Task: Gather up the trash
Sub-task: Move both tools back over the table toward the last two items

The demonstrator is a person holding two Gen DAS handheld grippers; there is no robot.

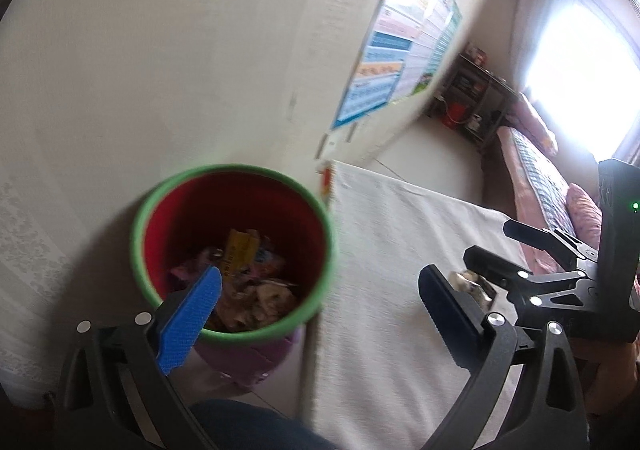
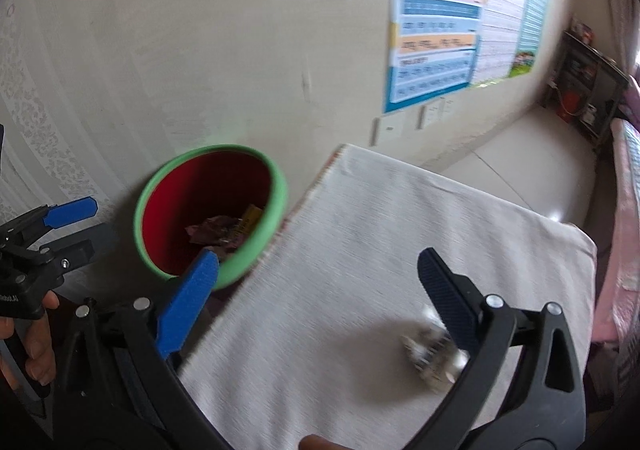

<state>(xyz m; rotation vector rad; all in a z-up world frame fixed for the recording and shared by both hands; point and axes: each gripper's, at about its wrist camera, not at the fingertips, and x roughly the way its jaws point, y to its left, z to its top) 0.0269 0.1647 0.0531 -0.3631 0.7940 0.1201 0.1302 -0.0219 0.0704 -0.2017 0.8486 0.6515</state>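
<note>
A bin with a green rim and red inside stands on the floor by the wall, left of the table; it also shows in the right wrist view. Several wrappers lie in it. My left gripper is open and empty, with its blue finger over the bin's rim. A crumpled silvery wrapper lies on the white tablecloth, partly behind my right gripper's dark finger. My right gripper is open and empty above the cloth; it also shows in the left wrist view, beside the wrapper.
A wall with posters stands close behind the bin and table. A dark shelf stands in the far corner. A pink bed runs along the table's right side under a bright window.
</note>
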